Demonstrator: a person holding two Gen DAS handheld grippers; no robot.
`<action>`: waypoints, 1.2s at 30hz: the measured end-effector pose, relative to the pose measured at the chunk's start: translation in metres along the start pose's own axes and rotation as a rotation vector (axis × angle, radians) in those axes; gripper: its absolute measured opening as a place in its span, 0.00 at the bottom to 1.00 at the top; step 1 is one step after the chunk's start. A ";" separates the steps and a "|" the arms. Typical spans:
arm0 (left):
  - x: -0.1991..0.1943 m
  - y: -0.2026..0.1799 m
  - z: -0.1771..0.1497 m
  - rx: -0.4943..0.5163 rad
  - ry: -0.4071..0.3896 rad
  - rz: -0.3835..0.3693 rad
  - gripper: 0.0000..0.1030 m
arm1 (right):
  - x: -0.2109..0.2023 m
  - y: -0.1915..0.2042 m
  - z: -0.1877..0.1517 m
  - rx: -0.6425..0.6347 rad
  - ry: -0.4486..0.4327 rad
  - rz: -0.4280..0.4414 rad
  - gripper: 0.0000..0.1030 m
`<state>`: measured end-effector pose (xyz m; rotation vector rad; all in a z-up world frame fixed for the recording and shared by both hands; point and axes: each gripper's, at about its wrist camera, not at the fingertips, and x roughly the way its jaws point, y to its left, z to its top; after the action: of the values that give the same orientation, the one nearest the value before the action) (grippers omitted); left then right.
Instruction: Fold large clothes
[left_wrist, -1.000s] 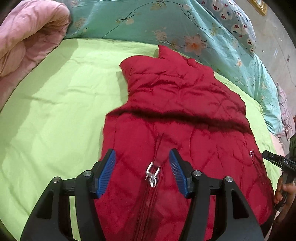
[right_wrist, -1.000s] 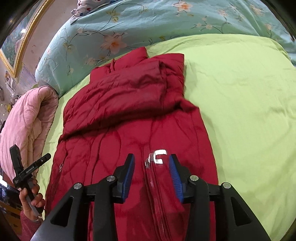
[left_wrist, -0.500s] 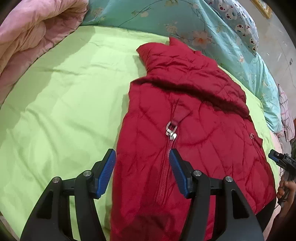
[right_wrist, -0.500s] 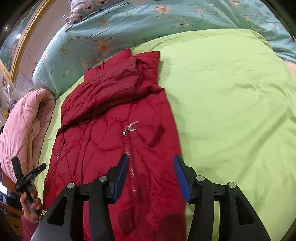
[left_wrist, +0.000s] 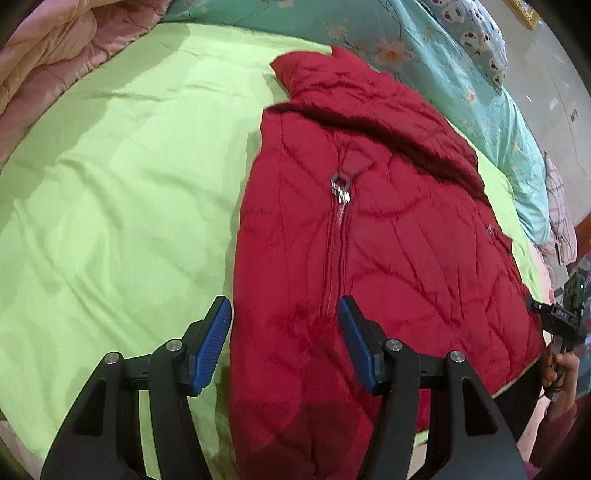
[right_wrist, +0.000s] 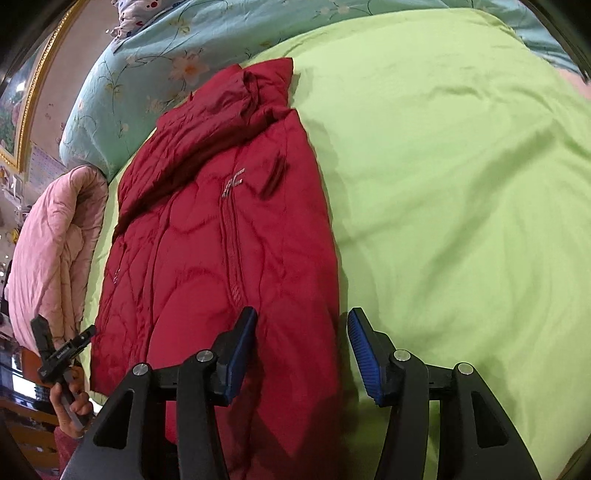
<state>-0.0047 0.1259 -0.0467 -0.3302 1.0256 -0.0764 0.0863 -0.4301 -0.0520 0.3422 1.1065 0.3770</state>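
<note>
A red quilted jacket (left_wrist: 388, 236) lies flat on the lime green bed cover (left_wrist: 122, 192), zipped, with its upper part folded over across the far end. Its silver zipper pull (left_wrist: 340, 189) sits mid-chest. My left gripper (left_wrist: 284, 343) is open and empty, hovering over the jacket's near hem at its left edge. In the right wrist view the jacket (right_wrist: 221, 236) runs away from me, zipper pull (right_wrist: 232, 182) far off. My right gripper (right_wrist: 301, 354) is open and empty over the jacket's near right edge.
A pink quilt (left_wrist: 55, 48) is bunched at the far left of the bed and shows in the right wrist view (right_wrist: 51, 243) too. A teal floral duvet (left_wrist: 424, 40) lies along the far side. Each view shows the other hand and gripper at the bed's edge (left_wrist: 561, 325) (right_wrist: 62, 354).
Both grippers have pulled back from the zipper area toward the jacket's near hem. The right gripper has opened wider and shifted to the jacket's right edge; the left has shifted to its left edge.
</note>
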 end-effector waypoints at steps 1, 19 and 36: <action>0.000 0.001 -0.004 0.000 0.010 -0.009 0.57 | -0.002 0.000 -0.003 0.003 0.005 0.010 0.52; 0.011 -0.010 -0.043 0.042 0.094 -0.096 0.66 | -0.008 0.005 -0.024 -0.017 0.046 0.109 0.52; 0.014 -0.011 -0.045 0.061 0.081 -0.133 0.56 | -0.005 0.006 -0.028 -0.049 0.065 0.117 0.47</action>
<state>-0.0346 0.1013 -0.0766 -0.3420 1.0787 -0.2423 0.0577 -0.4246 -0.0564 0.3540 1.1418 0.5211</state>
